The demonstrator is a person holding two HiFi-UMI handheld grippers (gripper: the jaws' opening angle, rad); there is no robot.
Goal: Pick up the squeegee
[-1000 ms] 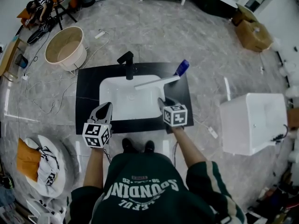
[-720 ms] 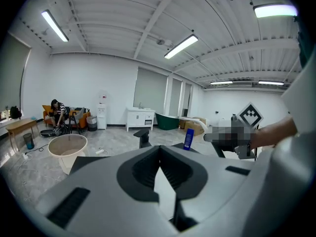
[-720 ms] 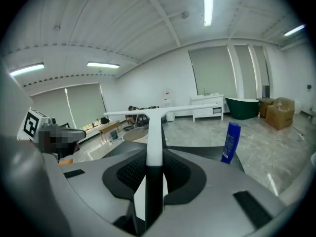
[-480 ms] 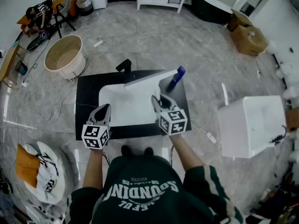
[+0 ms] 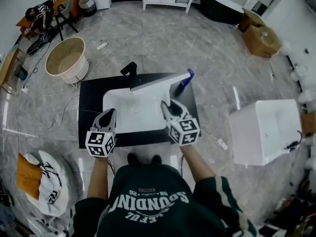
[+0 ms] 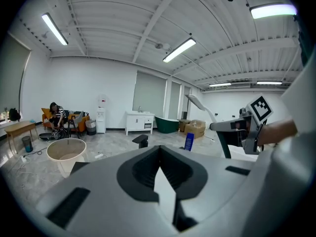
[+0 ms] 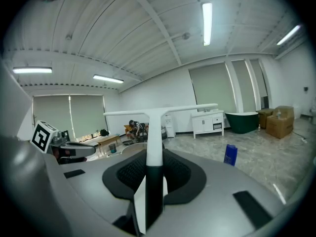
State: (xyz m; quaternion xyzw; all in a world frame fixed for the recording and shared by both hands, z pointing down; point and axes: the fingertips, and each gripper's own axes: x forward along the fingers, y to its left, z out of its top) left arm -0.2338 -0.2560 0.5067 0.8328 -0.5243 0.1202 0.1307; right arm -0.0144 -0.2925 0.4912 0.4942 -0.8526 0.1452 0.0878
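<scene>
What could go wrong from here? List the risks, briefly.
1. The right tongs grip the squeegee only at the dark end of its handle, with the wide blade far out. It could twist or slip.
2. In the head view the blade's ends lie near the faucet and the blue bottle. A careless swing might knock the bottle over.

Left gripper (image 6: 159,148) jaws meet at their tips, nothing between them; beyond, at right, the right gripper (image 6: 222,127) holds the squeegee (image 6: 197,102) aloft above a blue bottle (image 6: 188,141)
</scene>
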